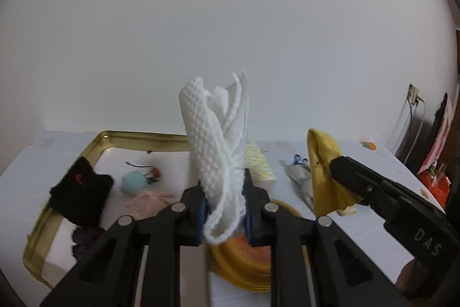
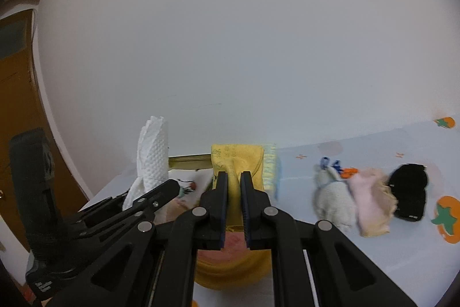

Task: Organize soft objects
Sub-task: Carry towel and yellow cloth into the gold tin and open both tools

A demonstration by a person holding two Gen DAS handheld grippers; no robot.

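1. Left gripper is clamping a white dimpled cloth between its blue pads; jaws are standing narrow, pressed on the bunched fabric. The cloth is sticking upright above the fingers, with a loop hanging below them.
2. Right gripper is pinching a yellow cloth, jaws nearly together on it. In the left view the same cloth is drooping from the fingertip, off the table.
3. Both cloths are being held in the air, above the table, the right gripper sitting to the right of the left one.
4. Gold-rimmed tray is lying at left. A black item is draping over its near-left rim; a teal ball and a pale pink piece are resting inside.
5. A yellow dish is sitting on the table under both grippers, mostly hidden by the fingers.
6. A pale yellow-green knit piece is lying just behind the white cloth; details blurred.
7. On the table's right side, a grey item, a pink one and a black one are lying in a row, touching or nearly so.
8. Table cover is showing orange fruit prints.
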